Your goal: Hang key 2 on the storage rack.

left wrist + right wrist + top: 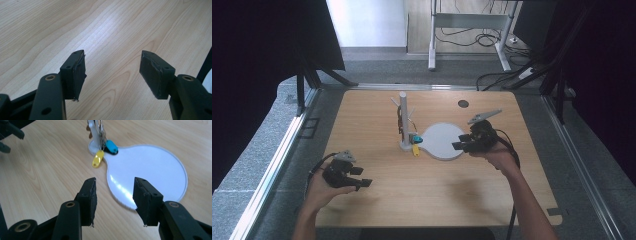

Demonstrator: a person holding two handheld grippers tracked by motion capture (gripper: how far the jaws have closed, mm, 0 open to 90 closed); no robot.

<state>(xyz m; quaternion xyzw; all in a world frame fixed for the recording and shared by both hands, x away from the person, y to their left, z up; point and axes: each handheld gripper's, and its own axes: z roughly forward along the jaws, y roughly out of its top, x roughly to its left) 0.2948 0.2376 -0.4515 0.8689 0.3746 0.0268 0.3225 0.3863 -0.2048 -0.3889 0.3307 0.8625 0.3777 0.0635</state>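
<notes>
**Table inventory: two hand-held grippers, key stand and white plate**

Item 1, left side. Left gripper (354,176), black, two-jawed, held in the person's left hand (323,187) near the front left of the pale wood-grain table (377,210). In the left gripper view its jaws stand wide apart over bare wood, with nothing between them and nothing touching the pads.

Item 2, centre. White upright post stand (403,120) with a round foot, on the table just left of the plate. Thin pegs branch from the post and a bunch of keys hangs against it. At its foot lie a yellow oval key tag (97,159) and a blue oval key tag (111,147); the blue one rests at the plate's narrow end, the yellow one on the wood beside it.

Item 3, right of centre. Flat white plate, round with a narrow neck (160,170), lying on the table, neck touching the stand's foot.

Item 4, right side. Right gripper (460,145), black, in the person's right hand (497,154), over the plate's right edge. Its jaws are partly open and empty, framing the plate's near rim in the right gripper view, well short of the tags.
</notes>
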